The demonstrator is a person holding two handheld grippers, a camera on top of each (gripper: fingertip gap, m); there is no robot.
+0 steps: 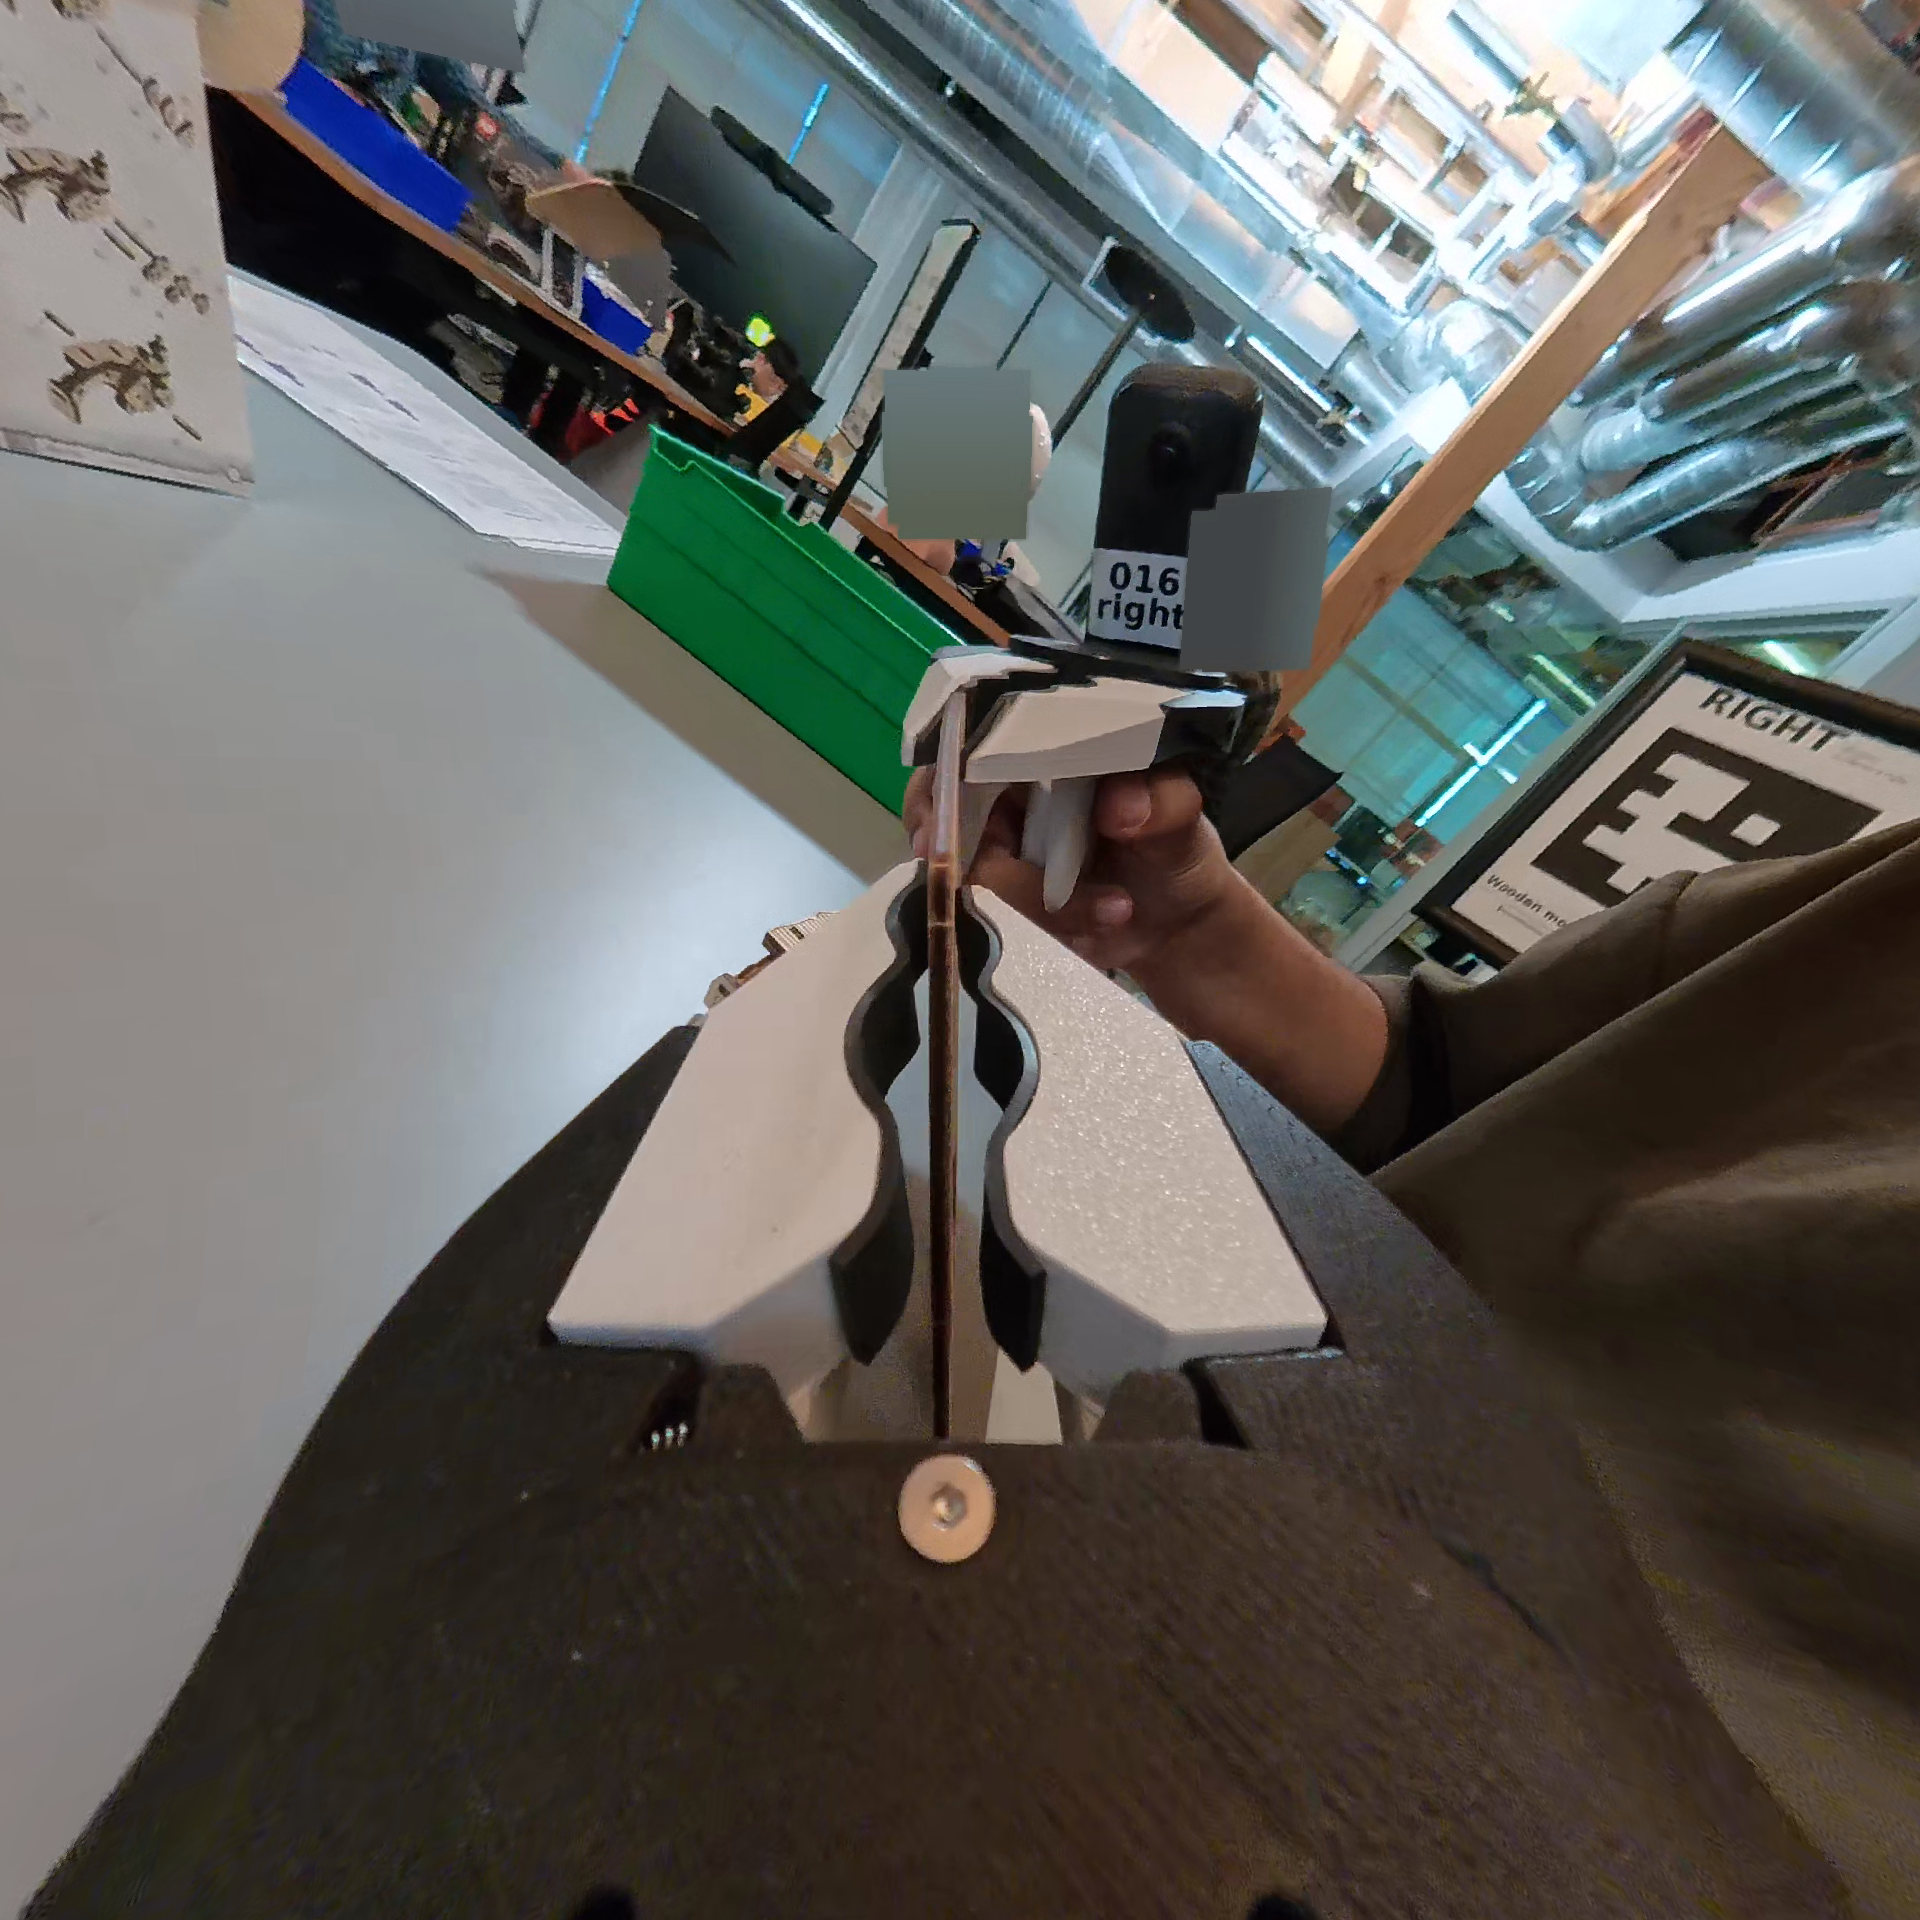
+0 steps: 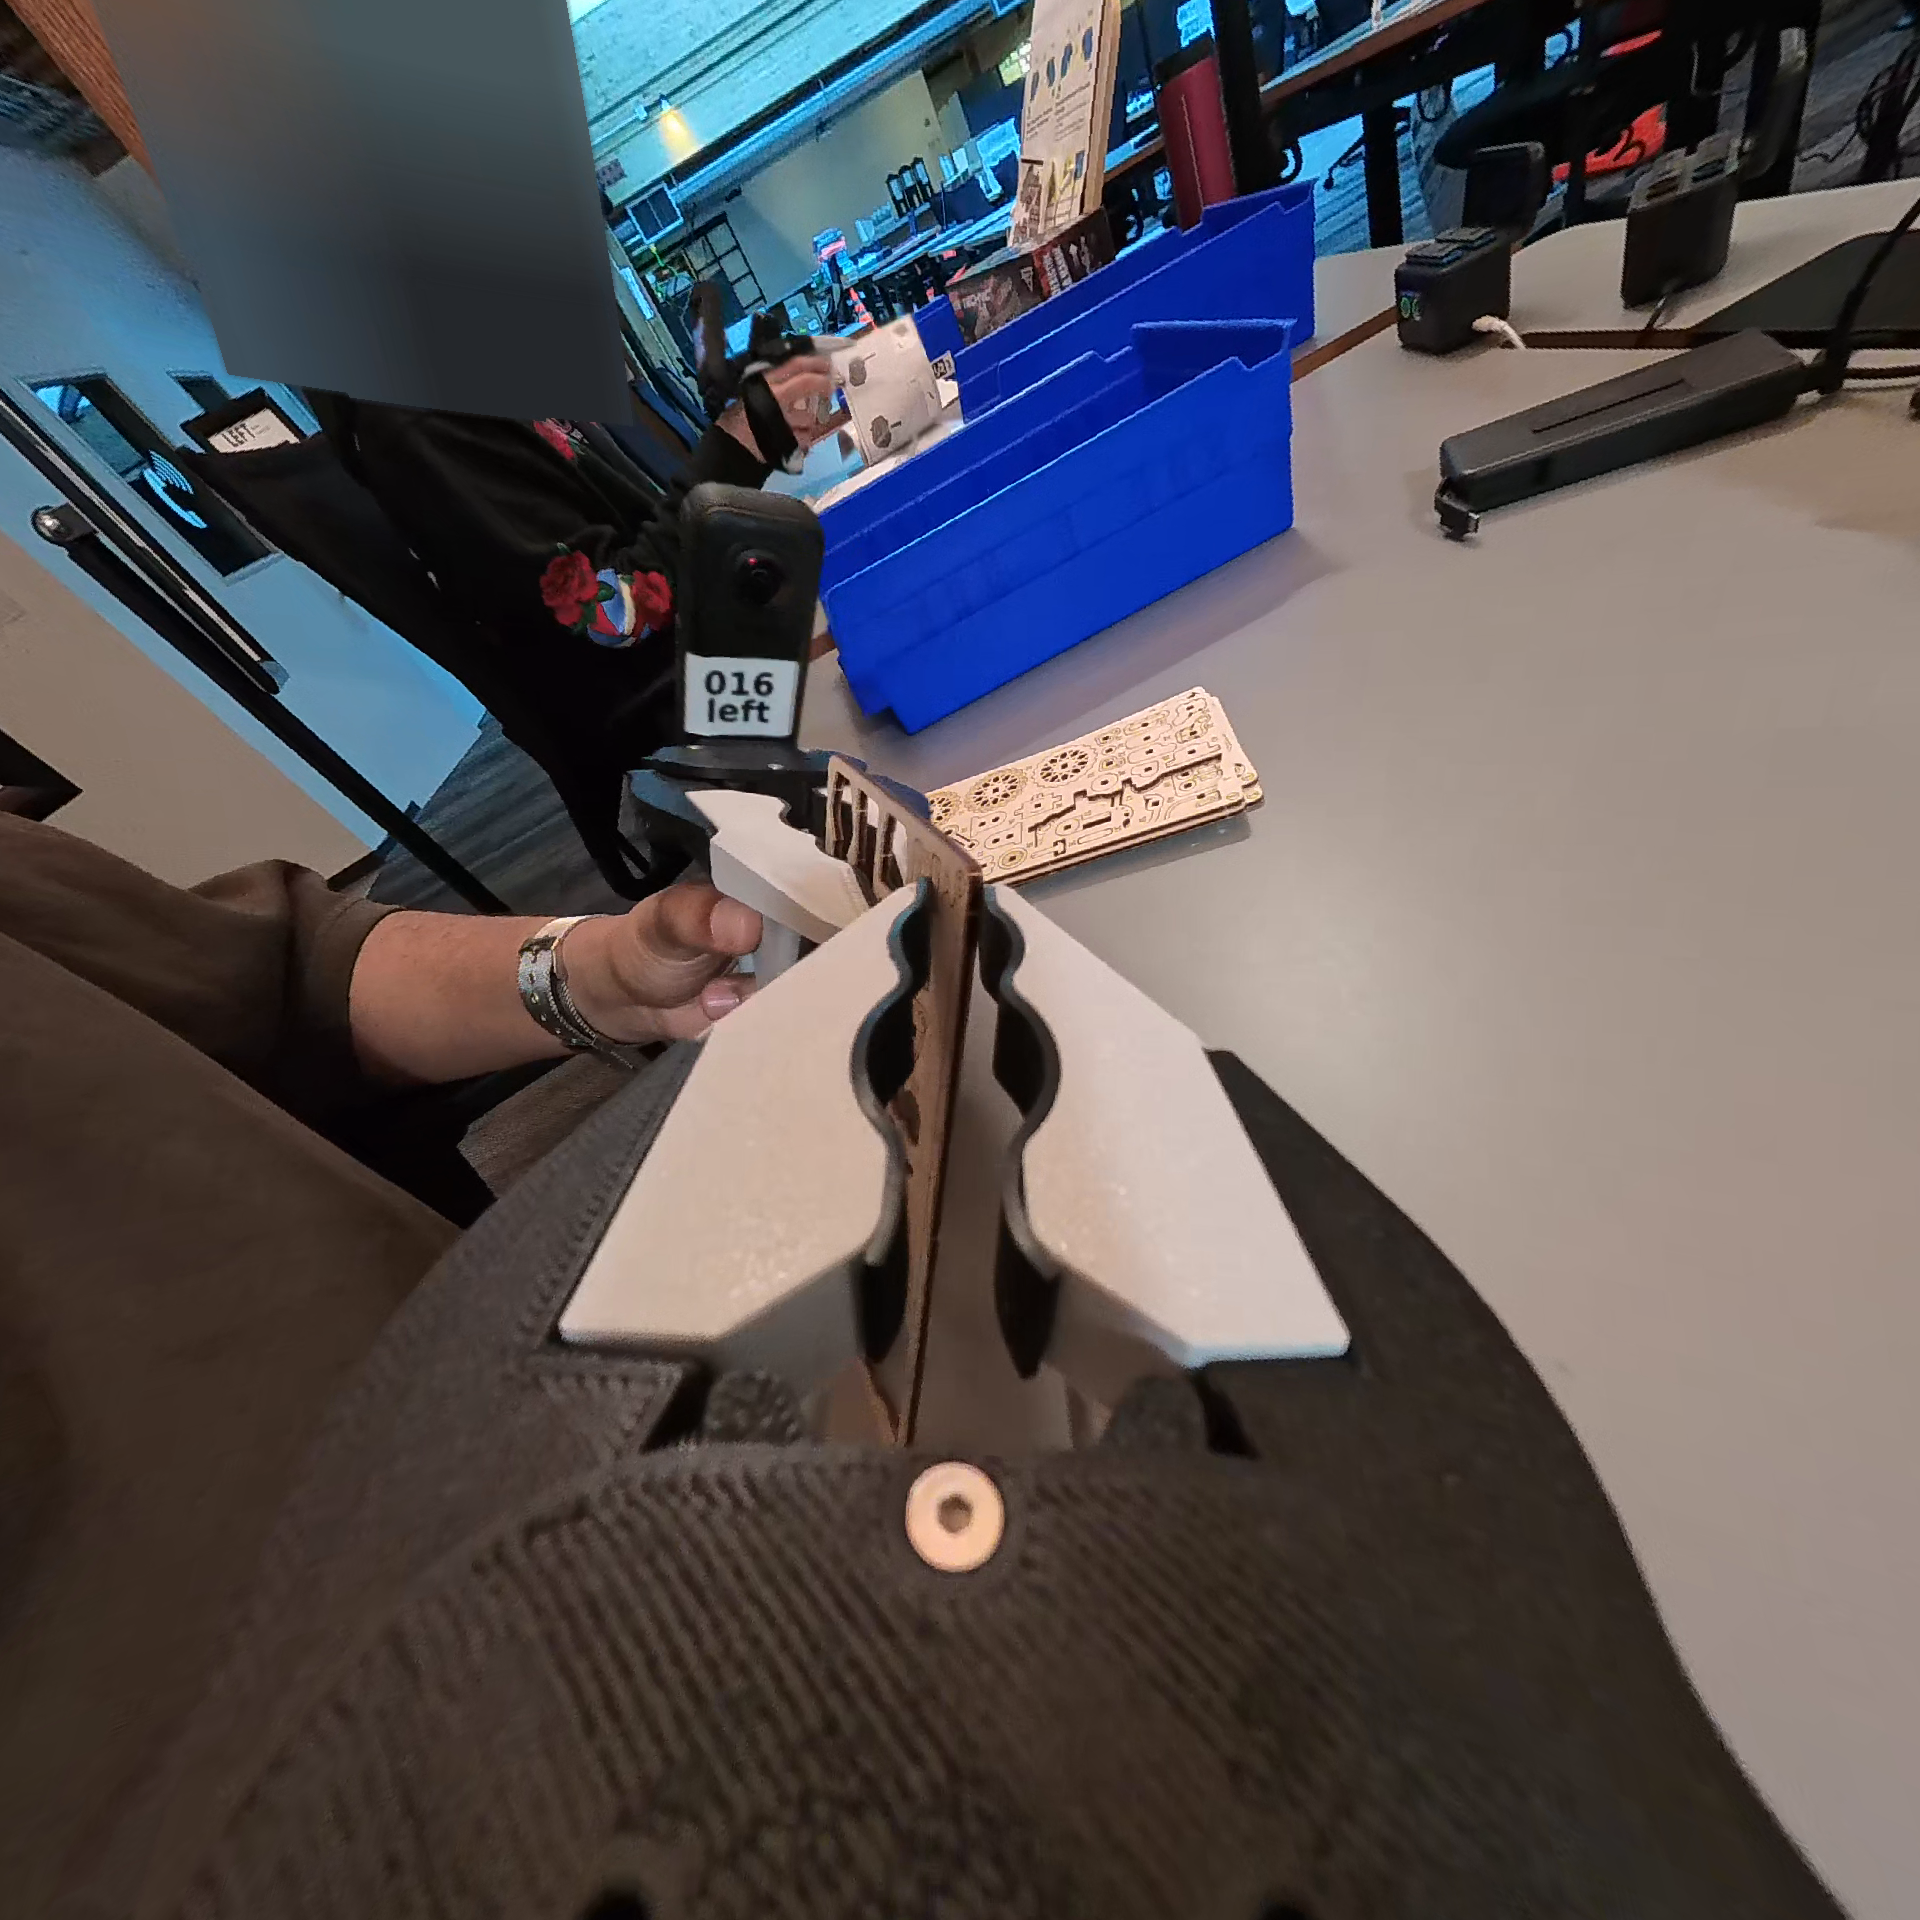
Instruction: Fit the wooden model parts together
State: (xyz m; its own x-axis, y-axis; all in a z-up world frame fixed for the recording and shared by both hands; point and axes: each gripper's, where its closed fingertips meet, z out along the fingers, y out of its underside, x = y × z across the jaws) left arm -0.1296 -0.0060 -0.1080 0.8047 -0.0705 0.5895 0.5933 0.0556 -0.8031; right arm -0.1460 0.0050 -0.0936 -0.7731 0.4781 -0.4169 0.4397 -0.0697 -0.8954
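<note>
A thin wooden model sheet (image 1: 943, 1143) with laser-cut parts is held edge-on above the grey table, between both grippers. My left gripper (image 1: 943, 894) is shut on one end of it. My right gripper (image 1: 951, 727) faces it from the far side and is shut on the other end. In the right wrist view the same sheet (image 2: 940, 1039) stands between my right gripper's (image 2: 951, 904) white fingers (image 2: 1101, 1091) and reaches on into the left gripper (image 2: 831, 821). A stack of more cut wooden sheets (image 2: 1101, 790) lies flat on the table beyond.
Two blue bins (image 2: 1060, 520) stand behind the stack on the grey table (image 2: 1558, 831). A green bin (image 1: 769, 603) stands at the table's far edge. An instruction sheet (image 1: 104, 239) and paper (image 1: 416, 426) lie at the left. Black devices (image 2: 1621, 416) lie at the right. Another person sits beyond. Left and right tips are no more than a few centimetres apart.
</note>
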